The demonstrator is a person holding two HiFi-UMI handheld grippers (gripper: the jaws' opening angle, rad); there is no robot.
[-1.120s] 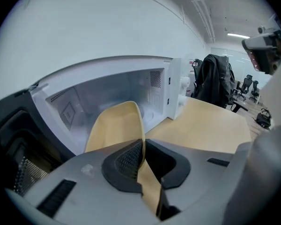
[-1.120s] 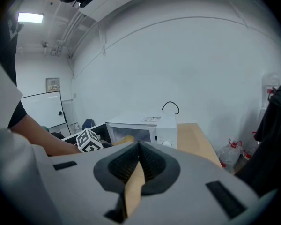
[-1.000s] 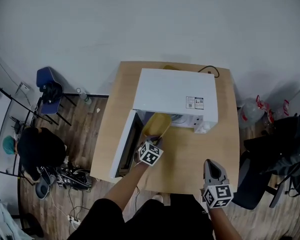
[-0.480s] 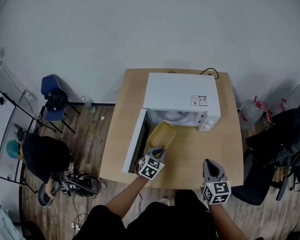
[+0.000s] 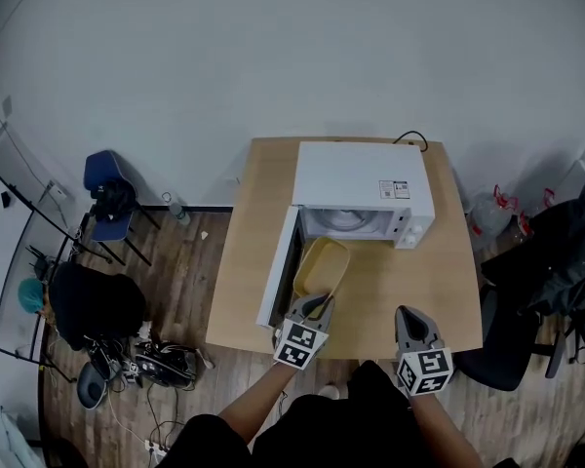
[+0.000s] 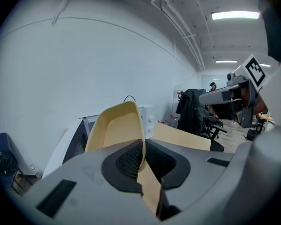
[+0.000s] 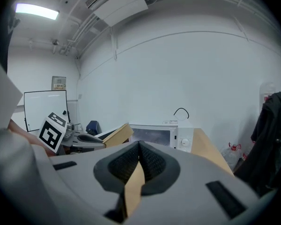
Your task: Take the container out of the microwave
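Yellow oblong container (image 5: 321,266) is outside the microwave (image 5: 361,178), over the wooden table (image 5: 249,222). It sits between the microwave's open front and the table's front edge. Its long axis runs front to back: near end at the L gripper (image 5: 317,305), far end pointing at the microwave opening, angled slightly to the right in the head view. In the L gripper view the container (image 6: 114,128) rises away from the jaws w/ its far end tipped up and its hollow side showing. The R gripper view shows the same upward tilt. Can't tell if any part touches the table.

L gripper (image 6: 143,146) is clamped on the container's near rim, w/ the thin yellow wall pinched between the two dark pads. The marker cube sits just behind, near the front edge.

Microwave door (image 5: 278,279) is swung open to the left, just beside the container's left side, reaching toward the front edge. The microwave is white and stands at the back of the table, toward the back-right corner. Its controls are on the right of its front, and a black cable (image 5: 409,139) loops behind it.

R gripper (image 5: 412,320) is near the front-right part of the table, well apart from the container. Its jaws are pressed together w/ nothing held, as the R gripper view (image 7: 139,146) confirms.

Off the table, a blue chair (image 5: 102,178) stands on the wood floor at left, and a dark chair w/ black clothing (image 5: 556,271) is at right.
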